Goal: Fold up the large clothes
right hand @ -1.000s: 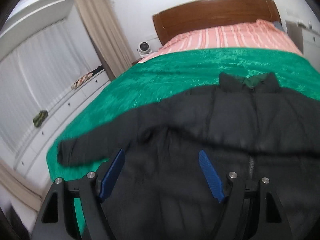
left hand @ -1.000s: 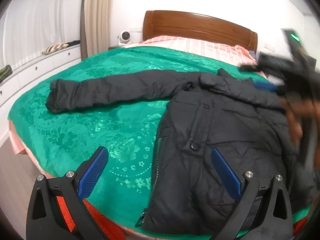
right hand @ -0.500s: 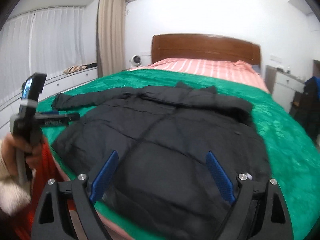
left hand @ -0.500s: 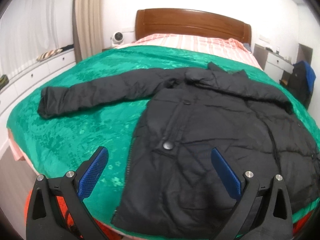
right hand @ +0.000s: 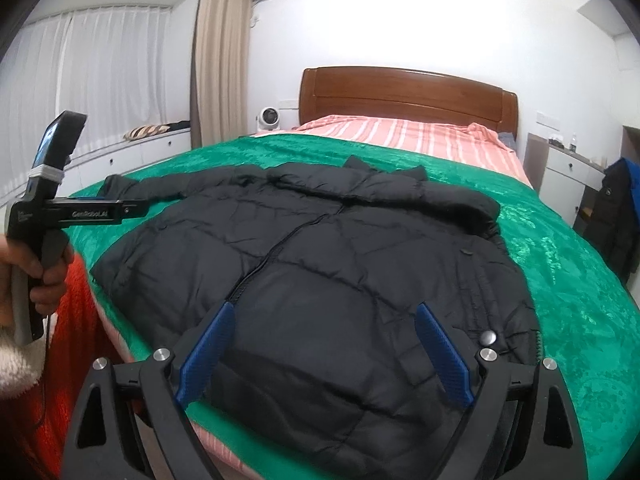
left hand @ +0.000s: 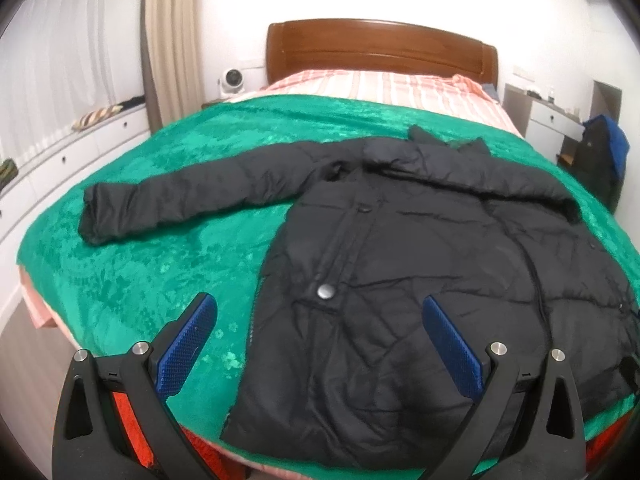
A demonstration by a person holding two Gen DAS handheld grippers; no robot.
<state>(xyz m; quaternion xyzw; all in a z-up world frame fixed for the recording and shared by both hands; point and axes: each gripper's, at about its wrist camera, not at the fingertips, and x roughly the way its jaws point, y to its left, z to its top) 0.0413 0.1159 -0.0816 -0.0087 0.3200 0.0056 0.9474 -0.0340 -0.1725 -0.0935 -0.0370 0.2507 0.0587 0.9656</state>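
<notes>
A black puffer jacket [left hand: 420, 264] lies face up on the green bedspread [left hand: 152, 264], hem toward me. Its left sleeve [left hand: 192, 196] stretches out to the left; the right sleeve [right hand: 452, 200] is folded across the chest below the collar. My left gripper [left hand: 320, 340] is open and empty, held above the jacket's lower left edge. My right gripper [right hand: 324, 348] is open and empty, held above the hem in the right wrist view, where the jacket [right hand: 320, 264] fills the middle. The left gripper also shows in the right wrist view [right hand: 96, 214], held in a hand at the far left.
The bed has a wooden headboard [left hand: 380, 52] and a pink striped sheet [left hand: 384, 88]. White drawers [left hand: 60, 160] run along the left wall. A white nightstand [right hand: 568, 168] and a chair with dark clothes [right hand: 616, 212] stand on the right.
Both grippers pulled back from the jacket toward the foot of the bed. The right gripper swung away from the left view. The jacket has not moved in the last half second.
</notes>
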